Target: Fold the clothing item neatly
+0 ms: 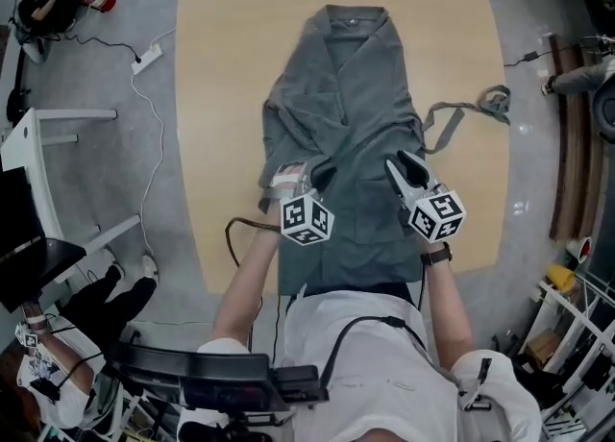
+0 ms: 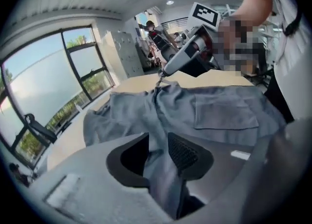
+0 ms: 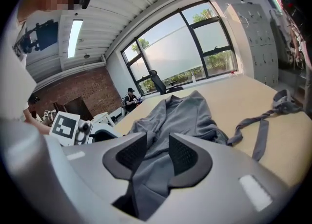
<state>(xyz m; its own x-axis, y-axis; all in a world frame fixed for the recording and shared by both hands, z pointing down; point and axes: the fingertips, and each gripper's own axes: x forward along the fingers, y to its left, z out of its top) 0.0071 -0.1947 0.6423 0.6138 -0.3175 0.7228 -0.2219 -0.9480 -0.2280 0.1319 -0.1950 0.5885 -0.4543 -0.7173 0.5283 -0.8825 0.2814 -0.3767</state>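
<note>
A grey robe-like garment (image 1: 346,94) lies lengthwise on the light wooden table (image 1: 221,65), collar at the far end and hem hanging over the near edge. My left gripper (image 1: 317,173) is at the garment's left front panel. In the left gripper view, a raised fold of the garment (image 2: 219,111) runs between the pads of the left gripper (image 2: 158,152), which are shut on it. My right gripper (image 1: 404,166) is on the right front panel. In the right gripper view, the right gripper (image 3: 157,152) is shut on a fold of the garment (image 3: 185,111).
A grey fabric belt (image 1: 461,113) lies loose on the table to the right of the garment, also in the right gripper view as the belt (image 3: 263,125). A white power strip (image 1: 146,56) and cable lie on the floor at left. Desks and shelving stand around the table.
</note>
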